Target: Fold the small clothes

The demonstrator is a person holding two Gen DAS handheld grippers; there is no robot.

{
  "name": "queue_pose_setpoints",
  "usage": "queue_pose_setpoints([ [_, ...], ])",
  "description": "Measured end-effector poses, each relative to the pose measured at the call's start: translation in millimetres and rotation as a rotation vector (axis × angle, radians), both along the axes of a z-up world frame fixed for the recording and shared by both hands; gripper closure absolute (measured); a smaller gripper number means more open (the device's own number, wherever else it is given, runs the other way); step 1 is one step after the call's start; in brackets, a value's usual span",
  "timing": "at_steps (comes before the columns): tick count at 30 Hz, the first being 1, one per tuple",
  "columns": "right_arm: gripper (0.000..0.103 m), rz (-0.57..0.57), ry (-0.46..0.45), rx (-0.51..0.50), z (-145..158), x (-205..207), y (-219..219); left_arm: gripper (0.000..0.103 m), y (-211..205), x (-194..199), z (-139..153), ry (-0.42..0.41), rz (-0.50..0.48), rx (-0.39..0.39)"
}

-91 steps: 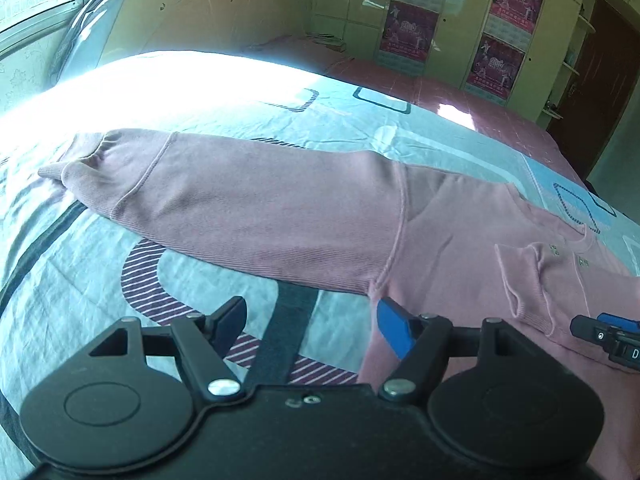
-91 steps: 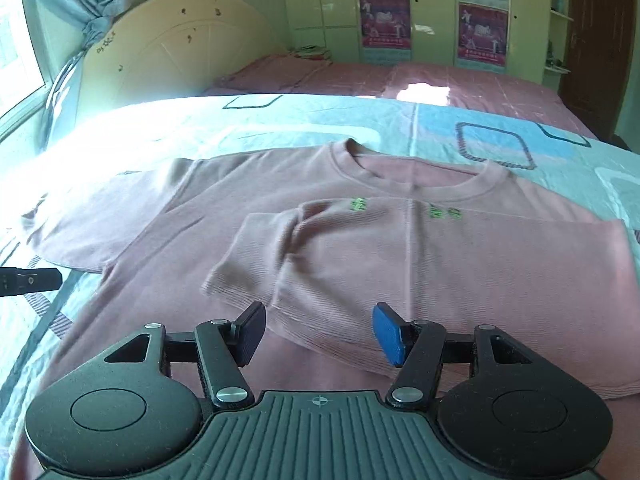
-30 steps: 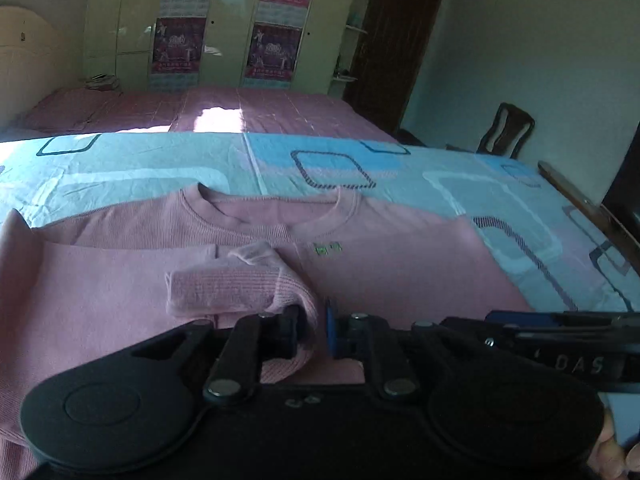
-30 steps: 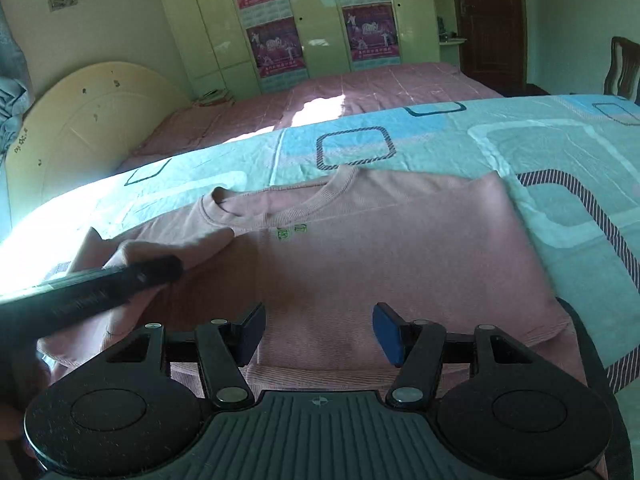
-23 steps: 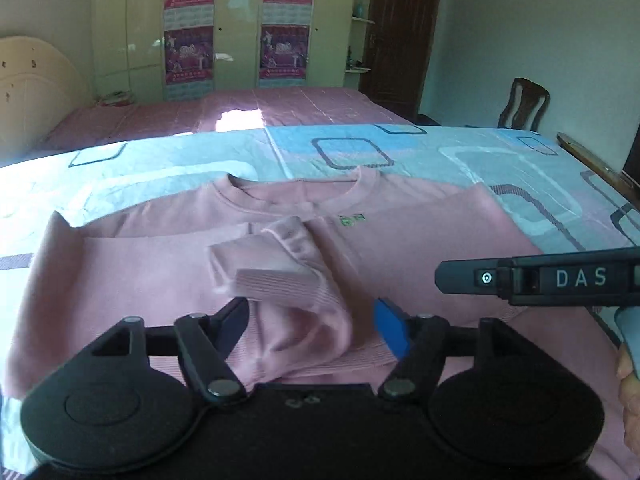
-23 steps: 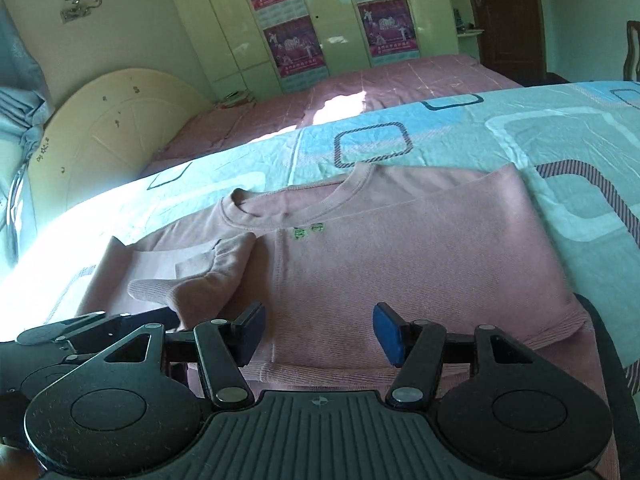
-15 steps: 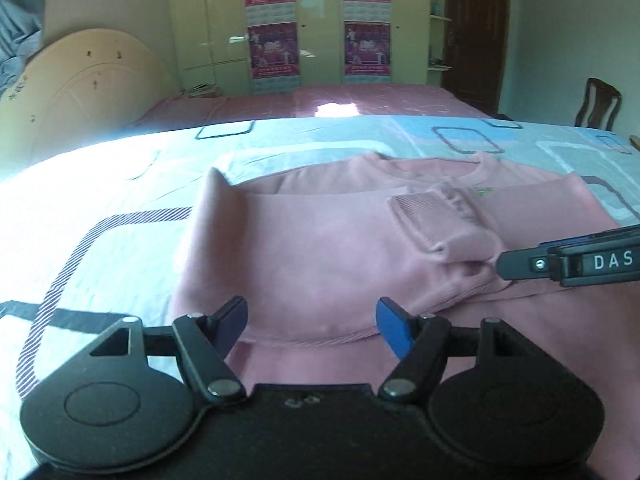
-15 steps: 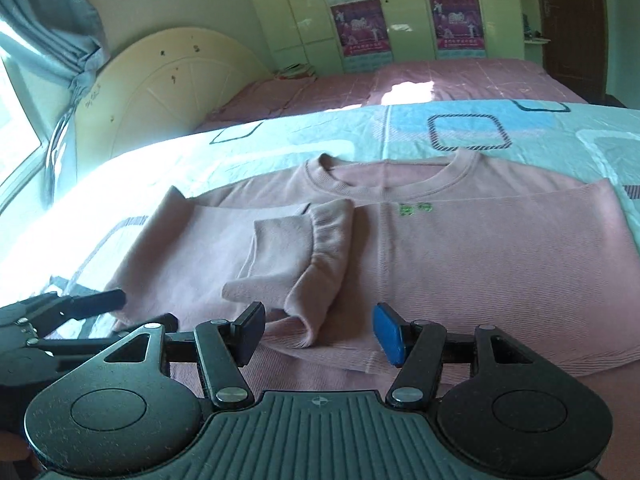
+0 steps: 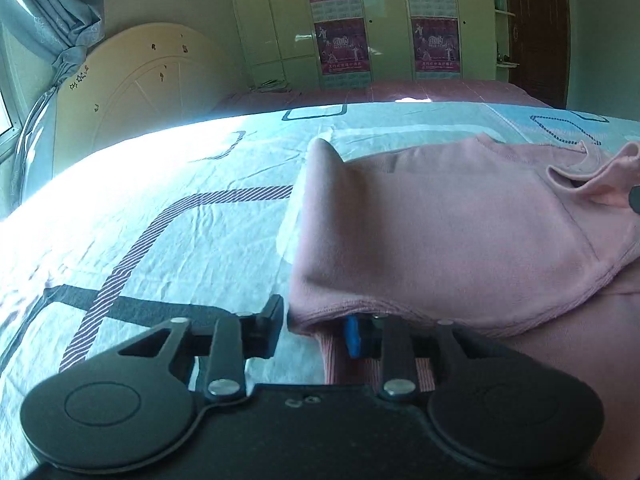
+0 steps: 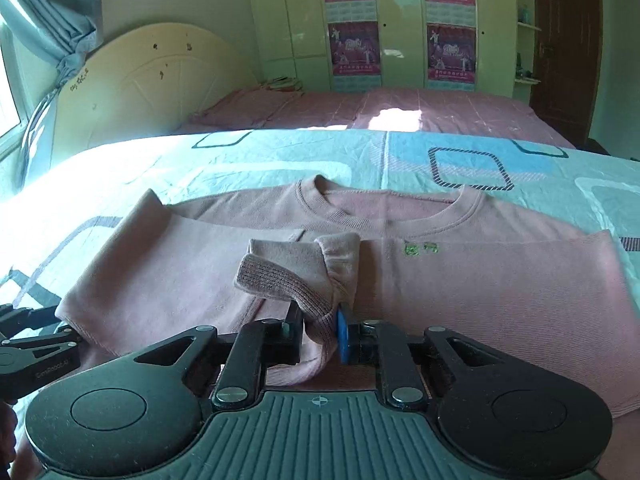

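Observation:
A pink long-sleeved sweater (image 10: 480,276) lies flat on the bed, neckline away from me, both sleeves folded in over its front. My right gripper (image 10: 320,332) is shut on the ribbed cuff (image 10: 280,280) of the left sleeve, near the sweater's middle. My left gripper (image 9: 312,330) is at the sweater's (image 9: 440,232) lower left corner. Its jaws are partly closed with the folded sleeve's edge between them; the blue pad (image 9: 352,336) sits under the fabric. The left gripper also shows at the right wrist view's left edge (image 10: 28,340).
The bed sheet (image 9: 160,220) is light blue with striped square patterns. A cream headboard (image 10: 152,76) stands at the far left. A second bed with a pink cover (image 10: 400,116), green wardrobes with posters (image 10: 400,20) and a brown door (image 10: 564,48) lie beyond.
My right gripper has moved forward and shut on the sleeve cuff. My left gripper has moved left to the sweater's lower left corner and narrowed around the sleeve's edge.

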State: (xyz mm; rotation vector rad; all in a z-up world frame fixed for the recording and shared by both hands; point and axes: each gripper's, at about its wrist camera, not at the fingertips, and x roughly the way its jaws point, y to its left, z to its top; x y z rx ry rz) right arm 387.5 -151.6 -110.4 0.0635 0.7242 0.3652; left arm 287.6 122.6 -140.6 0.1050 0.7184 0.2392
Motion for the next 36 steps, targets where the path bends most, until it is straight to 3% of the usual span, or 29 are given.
queue_pose_setpoints([
  [2, 0.092, -0.051, -0.015, 0.02, 9.4, -0.4, -18.4, 0.091, -2.0, 3.1, 0.3, -0.01, 0.001, -0.001],
  [4, 0.093, -0.111, -0.021, 0.04, 14.3, -1.0, -39.2, 0.094, -3.4, 1.4, 2.5, -0.018, -0.007, 0.0],
  [6, 0.093, -0.168, 0.005, 0.059, 11.9, -0.3, -59.5, 0.094, -7.9, -3.6, 2.9, -0.017, -0.032, -0.013],
  [10, 0.093, -0.205, 0.149, 0.06, -18.4, 6.7, -80.3, 0.095, -10.8, -4.1, -6.8, 0.011, -0.049, 0.006],
  [13, 0.093, -0.254, 0.17, 0.091, -22.3, 4.6, -98.1, 0.094, -7.3, -6.5, 0.8, 0.024, -0.067, -0.015],
  [15, 0.092, -0.257, 0.175, 0.117, -18.3, 2.0, -108.8, 0.085, -4.2, -12.0, 8.1, 0.039, -0.097, -0.048],
  [16, 0.087, -0.256, 0.165, 0.11, -15.0, -1.1, -111.9, 0.078, -2.6, -15.0, 11.6, 0.044, -0.104, -0.062],
  [17, 0.082, -0.259, 0.151, 0.099, -11.1, -2.7, -114.6, 0.077, -0.5, -18.9, 15.1, 0.05, -0.108, -0.075],
  [19, 0.048, -0.268, 0.122, 0.098, -3.9, -3.8, -122.2, 0.077, 3.9, -24.4, 23.2, 0.049, -0.103, -0.1],
  [20, 0.044, -0.276, 0.099, 0.097, 0.1, -3.9, -123.9, 0.076, 6.5, -26.3, 27.2, 0.042, -0.096, -0.113],
  [23, 0.044, -0.243, 0.105, 0.074, -3.0, 9.0, -119.5, 0.07, 13.0, -18.5, 36.4, 0.022, -0.068, -0.156],
  [29, 0.044, -0.251, 0.179, 0.093, -35.4, 39.5, -109.8, 0.07, 14.4, 27.8, 38.2, 0.005, -0.025, -0.2],
  [32, 0.049, -0.245, 0.174, 0.09, -36.7, 48.1, -102.6, 0.07, 11.4, 57.5, 30.6, 0.014, -0.016, -0.208],
  [34, 0.081, -0.218, 0.172, 0.079, -35.0, 49.9, -96.4, 0.07, 10.8, 72.3, 25.3, 0.023, -0.009, -0.215],
  [36, 0.092, -0.192, 0.166, 0.055, -34.1, 50.3, -92.1, 0.07, 11.5, 86.9, 19.0, 0.03, 0.008, -0.215],
])
